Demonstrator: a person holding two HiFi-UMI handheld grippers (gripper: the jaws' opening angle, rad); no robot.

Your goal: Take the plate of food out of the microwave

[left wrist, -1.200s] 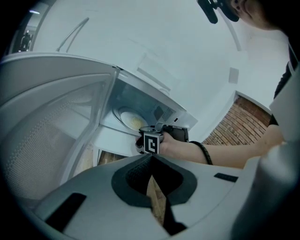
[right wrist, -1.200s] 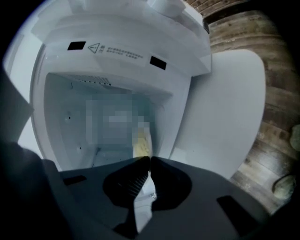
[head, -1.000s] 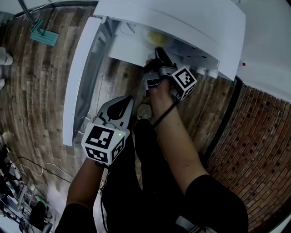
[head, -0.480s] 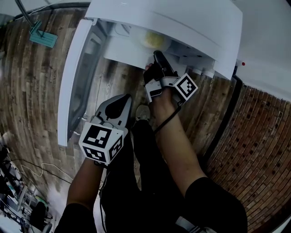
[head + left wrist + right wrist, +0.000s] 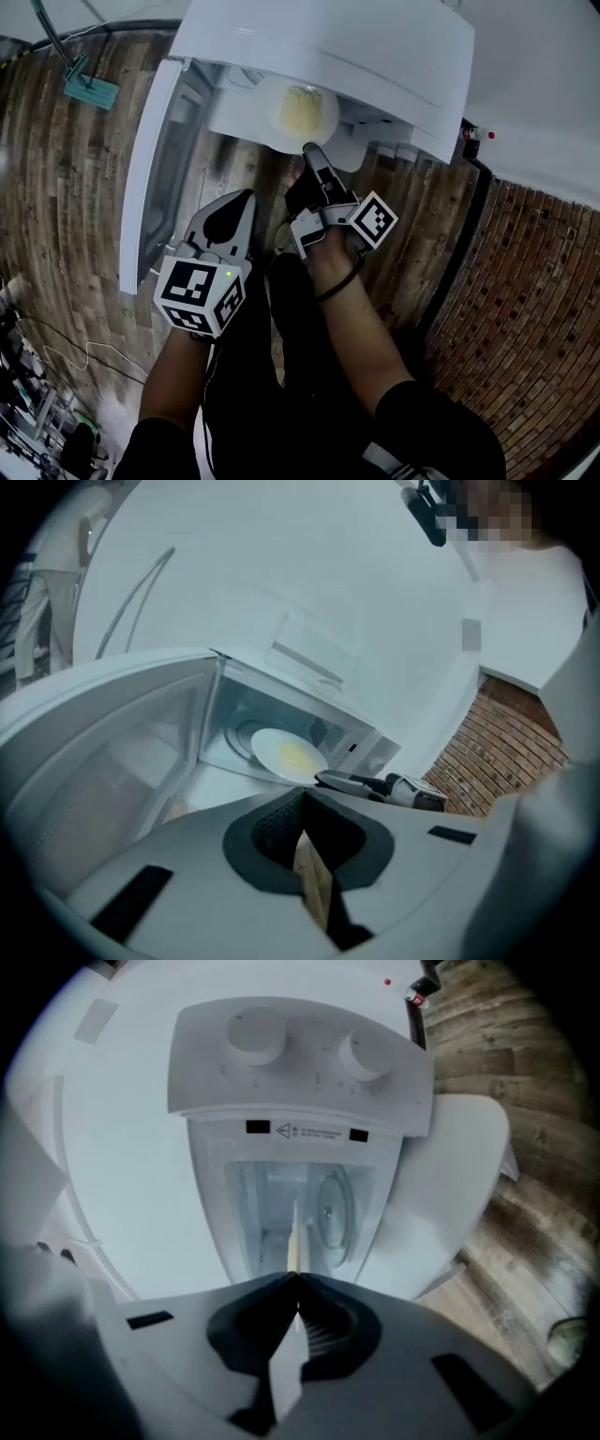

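At upper centre of the head view, the plate of food [image 5: 302,112] lies at the mouth of the open microwave [image 5: 375,47], its near rim pinched by the right gripper [image 5: 310,152] just below (edge-on in that gripper's view). The left gripper [image 5: 242,199], lower left, is clenched on nothing. A wood-plank floor [image 5: 75,187] lies beneath, with a brick wall [image 5: 534,309] at lower right
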